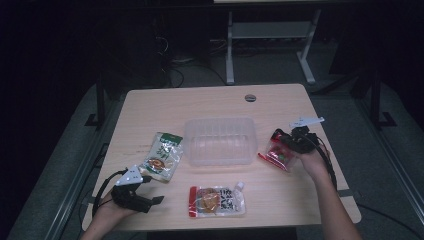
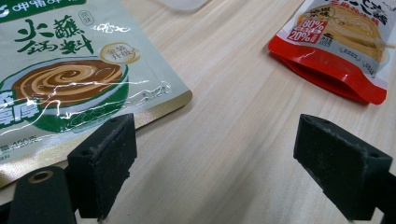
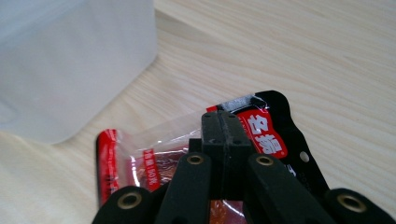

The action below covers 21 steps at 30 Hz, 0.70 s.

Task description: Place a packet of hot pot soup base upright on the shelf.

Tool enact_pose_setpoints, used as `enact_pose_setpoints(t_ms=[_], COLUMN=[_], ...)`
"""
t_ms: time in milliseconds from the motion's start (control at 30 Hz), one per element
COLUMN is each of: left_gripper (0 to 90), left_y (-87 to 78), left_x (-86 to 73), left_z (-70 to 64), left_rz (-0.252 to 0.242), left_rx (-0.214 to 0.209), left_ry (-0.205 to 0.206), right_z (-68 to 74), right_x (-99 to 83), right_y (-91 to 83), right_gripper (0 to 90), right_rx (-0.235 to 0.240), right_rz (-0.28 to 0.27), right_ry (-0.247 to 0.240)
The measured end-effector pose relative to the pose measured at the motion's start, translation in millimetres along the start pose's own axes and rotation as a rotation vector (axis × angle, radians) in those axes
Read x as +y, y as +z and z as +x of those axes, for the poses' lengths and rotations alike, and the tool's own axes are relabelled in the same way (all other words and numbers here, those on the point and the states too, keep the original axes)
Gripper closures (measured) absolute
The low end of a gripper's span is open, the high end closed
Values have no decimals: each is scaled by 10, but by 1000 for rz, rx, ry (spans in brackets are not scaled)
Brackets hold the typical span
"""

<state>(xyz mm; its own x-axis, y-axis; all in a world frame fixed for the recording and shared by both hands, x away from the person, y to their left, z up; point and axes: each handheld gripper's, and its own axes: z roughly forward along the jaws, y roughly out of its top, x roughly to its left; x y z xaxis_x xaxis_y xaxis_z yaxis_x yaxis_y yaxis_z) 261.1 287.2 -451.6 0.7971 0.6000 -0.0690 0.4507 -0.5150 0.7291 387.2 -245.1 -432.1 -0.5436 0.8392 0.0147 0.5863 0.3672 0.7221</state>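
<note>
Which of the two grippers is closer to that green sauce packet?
Left. The left gripper sits open just below the green sauce packet, near its lower edge. The right gripper is across the clear tub, clamped on a red snack packet.

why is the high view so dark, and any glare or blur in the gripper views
High view: light falls mostly on the table, the room behind nearly black. Left gripper view: bright glare streaks on the green sauce packet and the red pouch, jaws sharp. Right gripper view: the clear plastic box is soft and washed out, the red snack packet sharper.
</note>
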Motion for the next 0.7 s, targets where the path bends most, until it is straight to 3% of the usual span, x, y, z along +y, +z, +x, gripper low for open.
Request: enact_pose_setpoints(t_ms=[300, 700], left_gripper=[130, 131], left_y=[-7, 6], left_x=[-2, -6], left_z=[9, -1], left_rz=[9, 7], left_rx=[1, 0], left_ry=[7, -2], right_z=[-63, -59], right_x=[-83, -127], right_y=[207, 248], right_gripper=[896, 898], right_rx=[-21, -15], right_rz=[61, 83], right_ry=[-9, -22])
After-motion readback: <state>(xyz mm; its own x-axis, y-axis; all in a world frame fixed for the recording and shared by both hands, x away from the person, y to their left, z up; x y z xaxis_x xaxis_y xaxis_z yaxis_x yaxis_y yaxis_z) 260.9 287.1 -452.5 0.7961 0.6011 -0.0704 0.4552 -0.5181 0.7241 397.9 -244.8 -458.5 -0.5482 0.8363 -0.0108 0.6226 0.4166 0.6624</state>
